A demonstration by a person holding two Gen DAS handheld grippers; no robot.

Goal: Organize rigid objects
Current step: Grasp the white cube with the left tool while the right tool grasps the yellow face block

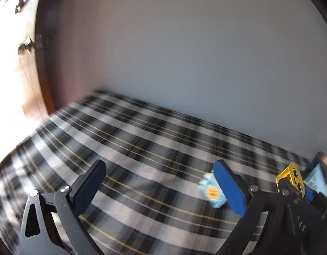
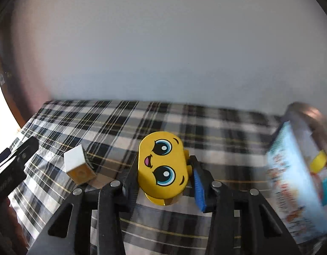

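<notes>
My right gripper (image 2: 163, 170) is shut on a yellow toy block with a cartoon face (image 2: 162, 165), held just above the plaid cloth; it also shows in the left wrist view (image 1: 291, 177). A white and yellow cube (image 2: 78, 165) lies on the cloth to its left; in the left wrist view this cube (image 1: 211, 191) looks blue and yellow, partly behind my blue finger pad (image 1: 229, 189). My left gripper (image 1: 159, 182) is open and empty above the cloth.
A black, white and yellow plaid cloth (image 1: 142, 148) covers the table against a plain wall. A clear container with a blue printed label (image 2: 299, 170) stands at the right, toy pieces inside. A wooden door frame is at far left.
</notes>
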